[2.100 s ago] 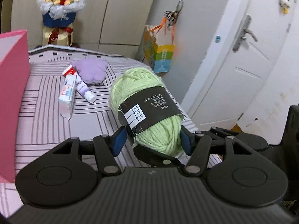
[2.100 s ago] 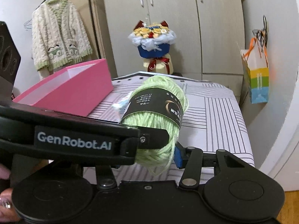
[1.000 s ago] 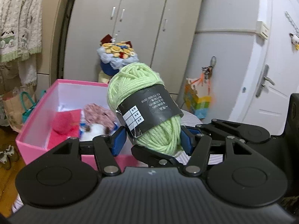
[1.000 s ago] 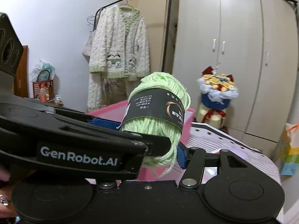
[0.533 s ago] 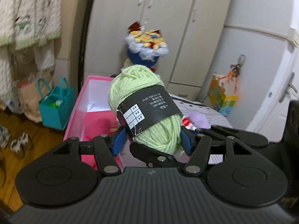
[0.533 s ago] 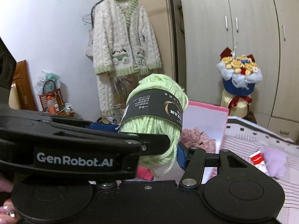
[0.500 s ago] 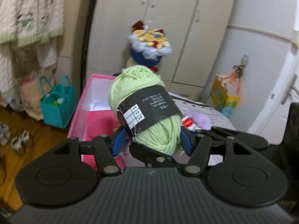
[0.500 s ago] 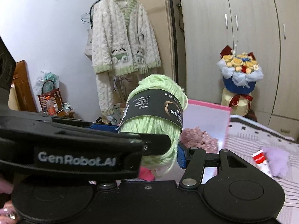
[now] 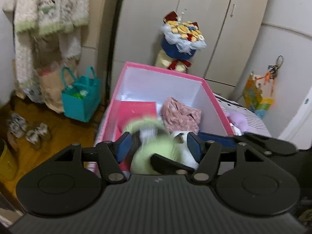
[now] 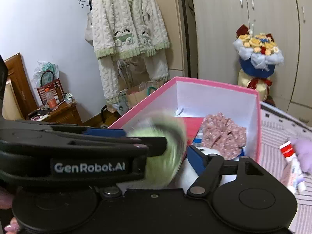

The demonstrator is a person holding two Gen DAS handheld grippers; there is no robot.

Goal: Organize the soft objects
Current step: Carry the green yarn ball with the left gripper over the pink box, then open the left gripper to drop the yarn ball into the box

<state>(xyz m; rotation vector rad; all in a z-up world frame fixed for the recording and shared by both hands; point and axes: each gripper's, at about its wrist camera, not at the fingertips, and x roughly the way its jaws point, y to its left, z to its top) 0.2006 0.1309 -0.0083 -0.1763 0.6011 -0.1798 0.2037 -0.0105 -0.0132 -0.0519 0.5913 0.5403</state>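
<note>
The left gripper now stands with its blue pads spread apart and nothing pinched between them; half a second ago those pads were clamped on the green yarn ball. The yarn ball appears as a motion-blurred green shape between and just below the pads, over the near end of the pink box, which indicates that it has been released and is dropping into the box. The right gripper is positioned close beside the left one, with the left gripper's arm crossing the right wrist view; the visible right finger stands clear of the yarn ball, but the other finger is hidden behind the left gripper, so the spread of the right gripper cannot be told. Inside the pink box, beyond the falling yarn ball, lie a folded floral cloth, a red item against the left wall, and a white item near the front. Outside the right wall of the box, on the striped cover, a lilac plush and a tube remain. Judgement: the yarn step is effectively complete, and the lilac plush is the likely soft item left to collect.
</note>
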